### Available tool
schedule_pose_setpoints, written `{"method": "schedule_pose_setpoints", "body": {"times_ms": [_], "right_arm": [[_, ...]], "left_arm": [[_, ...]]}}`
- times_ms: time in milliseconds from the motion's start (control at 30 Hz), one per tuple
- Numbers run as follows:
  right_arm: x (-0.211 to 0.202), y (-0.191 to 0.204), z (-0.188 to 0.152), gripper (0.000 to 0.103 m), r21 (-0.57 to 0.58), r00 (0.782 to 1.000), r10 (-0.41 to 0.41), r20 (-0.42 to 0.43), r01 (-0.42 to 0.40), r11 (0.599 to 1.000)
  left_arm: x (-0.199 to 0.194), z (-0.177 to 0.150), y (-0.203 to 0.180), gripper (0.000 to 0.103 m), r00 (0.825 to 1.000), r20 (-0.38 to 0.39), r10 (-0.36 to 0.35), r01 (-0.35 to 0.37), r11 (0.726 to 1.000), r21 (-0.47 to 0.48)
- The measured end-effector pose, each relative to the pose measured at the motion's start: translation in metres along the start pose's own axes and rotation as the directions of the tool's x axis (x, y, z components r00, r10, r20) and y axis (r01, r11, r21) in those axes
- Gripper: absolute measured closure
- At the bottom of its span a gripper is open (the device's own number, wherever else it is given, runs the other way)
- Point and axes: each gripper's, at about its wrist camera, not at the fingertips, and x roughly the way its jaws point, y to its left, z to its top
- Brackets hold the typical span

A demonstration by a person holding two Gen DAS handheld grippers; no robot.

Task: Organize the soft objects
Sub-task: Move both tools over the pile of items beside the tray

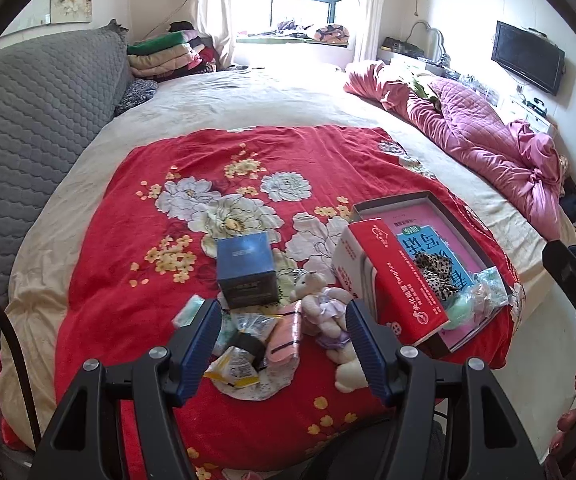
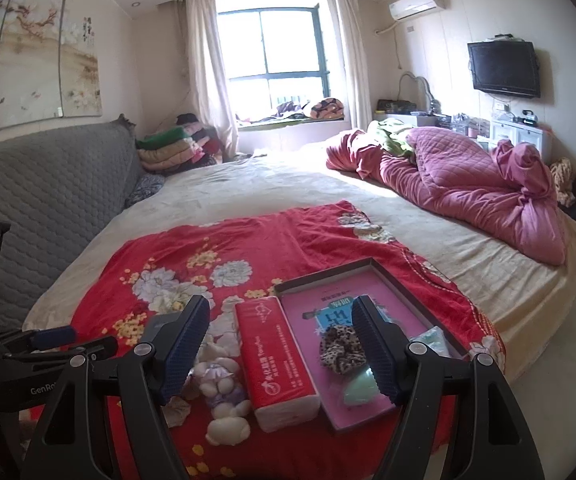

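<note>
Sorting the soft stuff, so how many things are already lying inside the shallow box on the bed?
3: leopard scrunchie mid-box, mint green piece at the near edge, clear packet rightward. Others may be hidden.

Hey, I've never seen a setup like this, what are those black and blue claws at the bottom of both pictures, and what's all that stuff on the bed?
Those claws are hand-held grasping tools; a person carries one in each hand, each with its own camera looking along the fingers. One picture is from the left tool, the other from the right tool. Both stand open, holding nothing. On the red floral blanket lie a teddy bear, a blue box, small packets and a red tissue pack beside a shallow tray holding a leopard scrunchie.
</note>
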Motion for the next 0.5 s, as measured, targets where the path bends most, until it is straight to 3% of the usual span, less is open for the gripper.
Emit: {"method": "schedule_pose_setpoints", "body": {"times_ms": [500], "right_arm": [[0.004, 0.033, -0.006, 0.028, -0.062, 0.998, 0.042, -0.042, -0.044, 0.997]], "left_arm": [[-0.002, -0.014, 0.055, 0.039, 0.999, -0.041, 0.036, -0.039, 0.995, -0.096]]}}
